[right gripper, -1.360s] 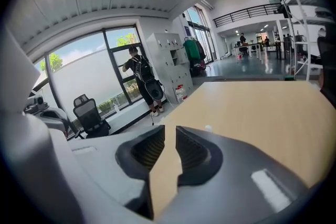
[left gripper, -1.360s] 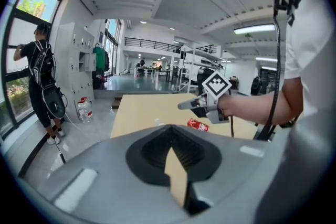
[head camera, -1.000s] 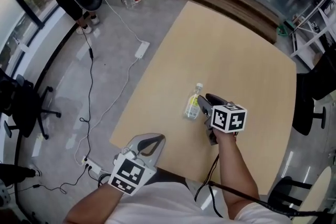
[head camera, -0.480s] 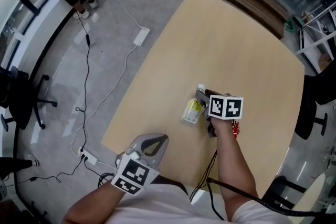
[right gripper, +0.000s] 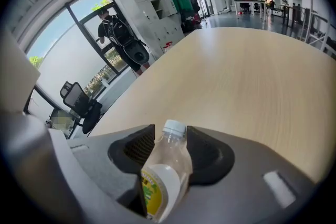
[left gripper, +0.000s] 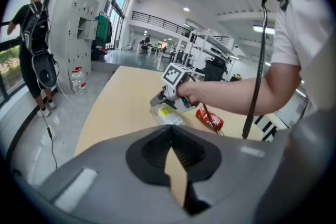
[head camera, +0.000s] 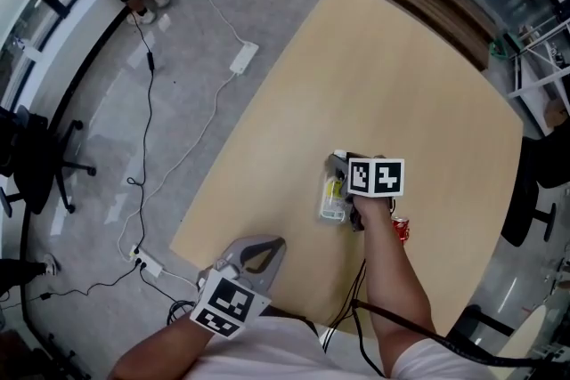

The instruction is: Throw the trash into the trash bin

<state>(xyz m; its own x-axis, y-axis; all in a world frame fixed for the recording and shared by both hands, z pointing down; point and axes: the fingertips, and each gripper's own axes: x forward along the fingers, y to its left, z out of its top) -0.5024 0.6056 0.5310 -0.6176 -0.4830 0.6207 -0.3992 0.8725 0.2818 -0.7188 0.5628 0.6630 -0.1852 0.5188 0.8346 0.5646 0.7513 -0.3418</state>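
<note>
The pale wooden counter fills most of what I see, and everything I am working with sits toward its near side.

My right forearm reaches out over the counter from its near edge, with the wrist tipped steeply down at the top. My left arm is drawn in, so that hand sits low at the counter's near corner.

My left tongs point along the counter top, their tips pressed together with nothing between them. My right tongs are down at the counter top and their jaws are opening, already spread wide. They stand on either side of the bottle, and I cannot see the pads pressing on it.

The bottle lies on its side on the counter, a little in from the near edge. It is clear plastic and looks empty, with a white cap and a yellow-green label. Its cap end points away from me, toward the counter's far side.

A small red can lies on the counter closer to the near edge, beside my right wrist.
</note>
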